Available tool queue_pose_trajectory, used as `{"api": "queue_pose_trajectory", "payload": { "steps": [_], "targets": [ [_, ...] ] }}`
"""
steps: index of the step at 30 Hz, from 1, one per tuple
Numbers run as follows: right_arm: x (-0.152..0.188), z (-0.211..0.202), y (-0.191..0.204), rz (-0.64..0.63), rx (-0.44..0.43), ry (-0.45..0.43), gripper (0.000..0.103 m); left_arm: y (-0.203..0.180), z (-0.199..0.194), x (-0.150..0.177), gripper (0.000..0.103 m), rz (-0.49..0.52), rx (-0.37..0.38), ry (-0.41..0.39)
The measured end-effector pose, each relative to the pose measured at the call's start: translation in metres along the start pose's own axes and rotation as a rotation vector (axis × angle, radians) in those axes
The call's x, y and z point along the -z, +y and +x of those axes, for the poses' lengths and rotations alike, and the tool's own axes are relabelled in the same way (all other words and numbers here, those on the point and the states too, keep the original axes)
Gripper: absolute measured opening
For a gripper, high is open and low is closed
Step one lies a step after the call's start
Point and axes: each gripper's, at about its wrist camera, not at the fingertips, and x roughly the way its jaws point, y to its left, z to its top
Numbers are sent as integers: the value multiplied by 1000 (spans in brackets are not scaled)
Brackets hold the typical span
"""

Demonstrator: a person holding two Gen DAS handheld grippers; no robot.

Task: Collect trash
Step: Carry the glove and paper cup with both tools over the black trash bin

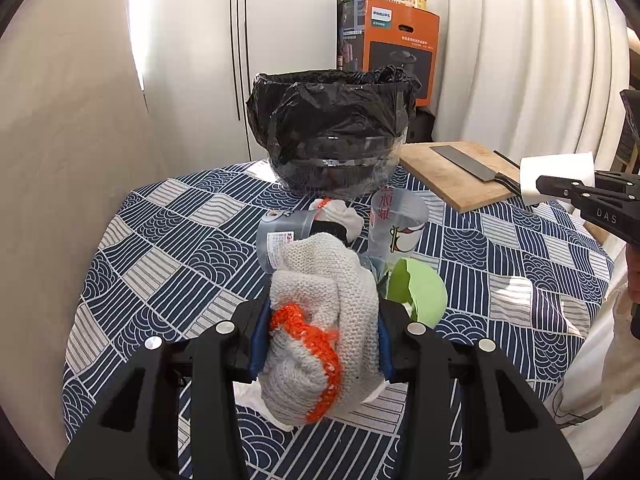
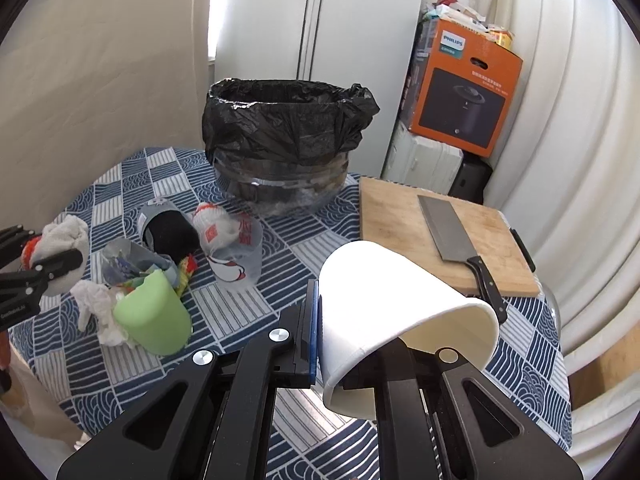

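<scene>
**Readable print on the table and behind it**

The orange box [image 2: 464,88] carries the brand "PHILIPS" on a white patch near its top corner; the smaller lines on it are too fine to read. The right gripper [image 1: 538,186] shows the letters "DAS" on its black arm. The clear cup [image 1: 396,224] bears red Chinese characters, not clearly legible

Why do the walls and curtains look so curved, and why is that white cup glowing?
Left wrist view: the fisheye lens bows the pleated white curtain and darkens the corners; sunlit patches fall on the blue patterned tablecloth.
Right wrist view: same bending; sunlight overexposes the white paper cup, washing out its side; the steel cleaver stays sharp.
</scene>
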Motion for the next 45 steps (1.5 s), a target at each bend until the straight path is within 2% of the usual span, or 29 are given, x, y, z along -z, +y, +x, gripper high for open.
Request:
{"api": "queue_pose_trajectory", "payload": {
  "steps": [15, 24, 27, 30, 35, 45],
  "targets": [
    [-79, 24, 15, -73, -69, -93, 6, 32, 31, -72, 43, 12, 40, -54],
    [-135, 35, 31, -124, -115, -169, 6, 41, 52, -129, 43, 38, 54, -103],
    [-150, 44, 29, -119, -132, -184, 6, 45, 62, -149, 44, 50, 79, -104],
    [-165, 58, 24, -102, -163, -182, 7, 46, 71, -166, 44, 68, 87, -117],
    [-183, 83, 17, -94, -175, -188, 7, 44, 91, -195, 44, 82, 155, -118],
    [-199, 133, 2, -57, -211, -155, 7, 37, 138, -233, 44, 132, 176, -93]
  ]
}}
